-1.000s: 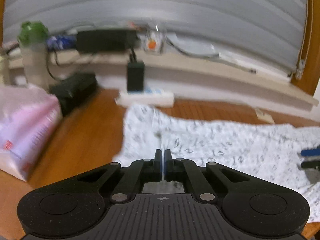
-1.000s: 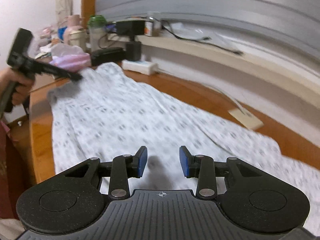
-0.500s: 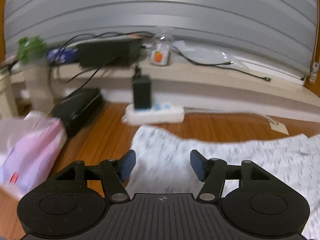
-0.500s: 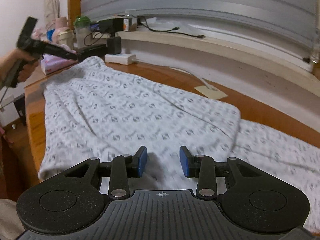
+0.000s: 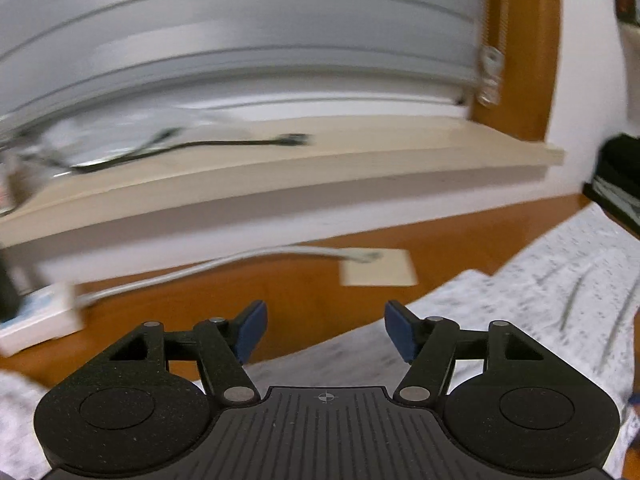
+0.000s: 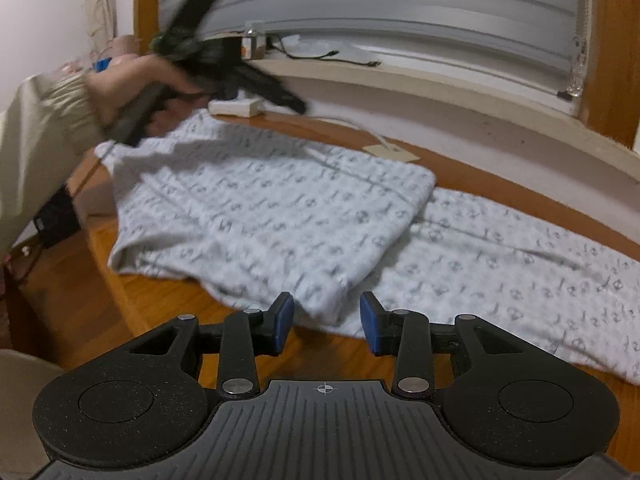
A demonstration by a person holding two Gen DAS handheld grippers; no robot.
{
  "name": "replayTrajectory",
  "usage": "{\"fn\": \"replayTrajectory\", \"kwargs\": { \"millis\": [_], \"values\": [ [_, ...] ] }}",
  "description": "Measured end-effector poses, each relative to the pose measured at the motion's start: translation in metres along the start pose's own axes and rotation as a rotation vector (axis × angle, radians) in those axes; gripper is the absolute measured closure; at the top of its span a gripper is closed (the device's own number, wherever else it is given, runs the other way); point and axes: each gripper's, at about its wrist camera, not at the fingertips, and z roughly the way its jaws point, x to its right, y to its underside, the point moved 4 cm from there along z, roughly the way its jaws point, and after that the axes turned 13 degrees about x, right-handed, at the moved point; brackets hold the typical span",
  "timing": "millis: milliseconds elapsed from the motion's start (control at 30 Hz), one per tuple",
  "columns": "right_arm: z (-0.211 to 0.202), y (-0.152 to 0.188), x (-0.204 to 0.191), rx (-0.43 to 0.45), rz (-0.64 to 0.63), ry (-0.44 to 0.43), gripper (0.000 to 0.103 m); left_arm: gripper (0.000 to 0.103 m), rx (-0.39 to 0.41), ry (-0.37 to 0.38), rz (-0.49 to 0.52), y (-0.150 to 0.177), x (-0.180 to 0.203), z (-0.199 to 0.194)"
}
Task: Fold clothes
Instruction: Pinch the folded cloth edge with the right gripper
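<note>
Left wrist view: left gripper (image 5: 322,330) raised over the wooden surface (image 5: 312,292), jaws spread wide and holding nothing, blue pads bare. Aimed toward the window ledge (image 5: 280,168) rather than down at the cloth, so probably travelling between grips, not working a fold. Patterned garment (image 5: 540,292) spread to the right and running under the tool body, flat on the surface. White cable (image 5: 200,270) and a pale card (image 5: 378,272) lying beyond the cloth's far edge, clear of it. Much motion blur here; fine detail on the ledge not readable.

Right wrist view: right gripper (image 6: 326,324) low at the near edge of the surface (image 6: 152,304), jaws open, nothing between them, lined up just short of a near corner of the garment (image 6: 280,216). One portion of the cloth doubled over the rest, its folded edge ending at mid-length, the single layer running on to the right: a fold already lying in place, likely why both tools are empty. Person's hand (image 6: 132,92) with the other tool lifted above the far left corner, blurred, well off the fabric. Power strip (image 6: 236,107) beyond, by the wall.
</note>
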Motion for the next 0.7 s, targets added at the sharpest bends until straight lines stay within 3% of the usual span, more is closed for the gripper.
{"fn": "replayTrajectory", "kwargs": {
  "millis": [133,467,500,533,633,700],
  "values": [
    [0.002,-0.001,0.003,0.041,0.015,-0.021,0.065,0.034,-0.021,0.096,-0.009,-0.005,0.031,0.039],
    [0.012,0.003,0.013,0.051,0.046,-0.123,0.066,0.039,-0.078,0.175,0.042,0.015,0.071,0.078],
    [0.01,0.004,0.013,0.057,0.049,-0.135,0.073,0.038,-0.084,0.182,0.047,0.016,0.075,0.081],
    [0.006,0.003,0.011,0.068,0.047,-0.142,0.089,0.038,-0.09,0.19,0.052,0.018,0.079,0.085],
    [-0.008,0.001,0.004,0.089,0.016,-0.159,0.1,0.038,-0.094,0.204,0.069,0.023,0.087,0.093],
    [-0.015,0.0,-0.002,0.088,-0.018,-0.168,0.101,0.037,-0.068,0.204,0.072,0.026,0.086,0.092]
  ]
}}
